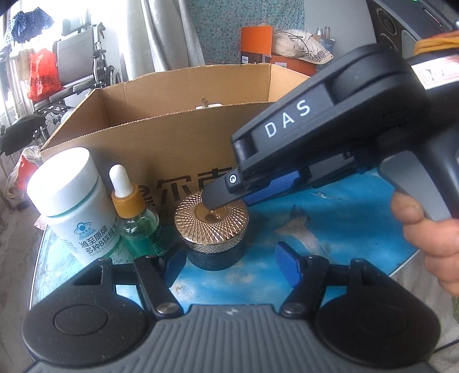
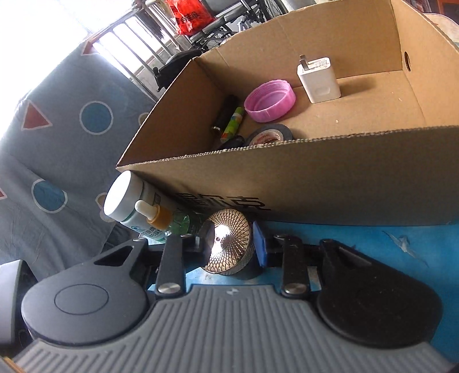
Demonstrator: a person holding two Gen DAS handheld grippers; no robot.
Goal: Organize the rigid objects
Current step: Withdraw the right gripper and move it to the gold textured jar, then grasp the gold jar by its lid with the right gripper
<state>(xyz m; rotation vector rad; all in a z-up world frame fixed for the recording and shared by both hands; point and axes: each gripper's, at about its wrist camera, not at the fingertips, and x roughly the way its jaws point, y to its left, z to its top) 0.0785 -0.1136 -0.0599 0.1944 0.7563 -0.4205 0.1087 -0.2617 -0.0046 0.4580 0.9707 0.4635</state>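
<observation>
Straddling the small dark jar with the ribbed gold metal lid [image 2: 228, 244], the right gripper [image 2: 229, 244] stands spread, its blue pads [image 2: 259, 244] just beside the lid's rim and not yet clamped. This jar sits on the blue table [image 1: 330, 229], in front of the brown cardboard box [image 2: 315, 178]. It looks rigid, probably glass, weighty and slick; gripping the knurled lid edge seems safest. Nearer the jar's front, the left gripper [image 1: 229, 266] hangs released.

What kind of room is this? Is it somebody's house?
Probably a lived-in home, maybe a spare room. A wheelchair stands by the window, clothes hang above it, and a cardboard box holds household odds and ends.
</observation>
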